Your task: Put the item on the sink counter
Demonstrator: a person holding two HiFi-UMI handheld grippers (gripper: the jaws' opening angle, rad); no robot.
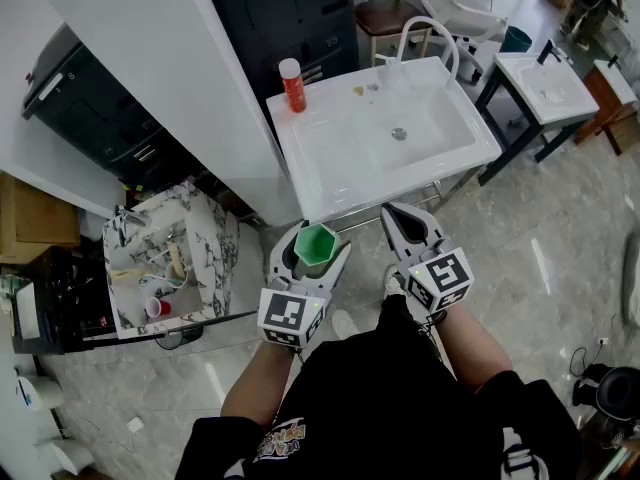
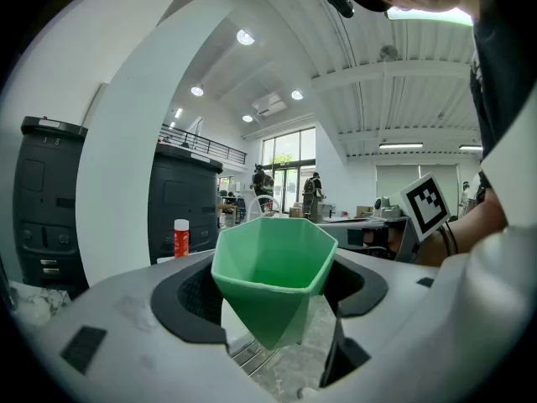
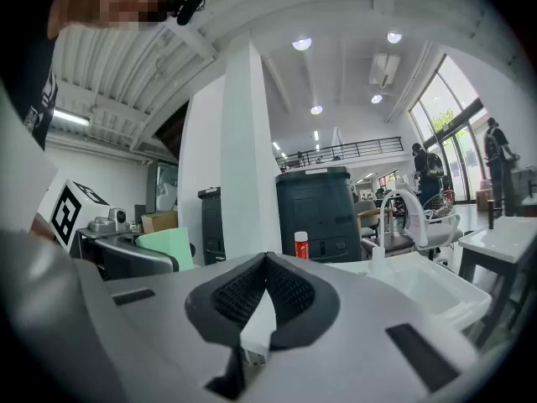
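A green faceted cup (image 1: 314, 246) sits upright between the jaws of my left gripper (image 1: 315, 240), which is shut on it in front of the white sink counter (image 1: 300, 158), short of its near edge. In the left gripper view the green cup (image 2: 273, 267) fills the gap of the left gripper (image 2: 273, 292), both pads against its sides. My right gripper (image 1: 405, 218) hovers beside it to the right, shut with nothing held; in its own view the right gripper (image 3: 267, 296) has its pads closed together. A red bottle (image 1: 292, 85) stands on the counter's far left corner.
A curved white faucet (image 1: 430, 38) rises behind the basin. A white pillar (image 1: 170, 58) and a black cabinet (image 1: 290, 8) stand left of and behind the sink. A marble-patterned vanity (image 1: 215, 238) lies to the left, and another white sink (image 1: 545, 83) to the right.
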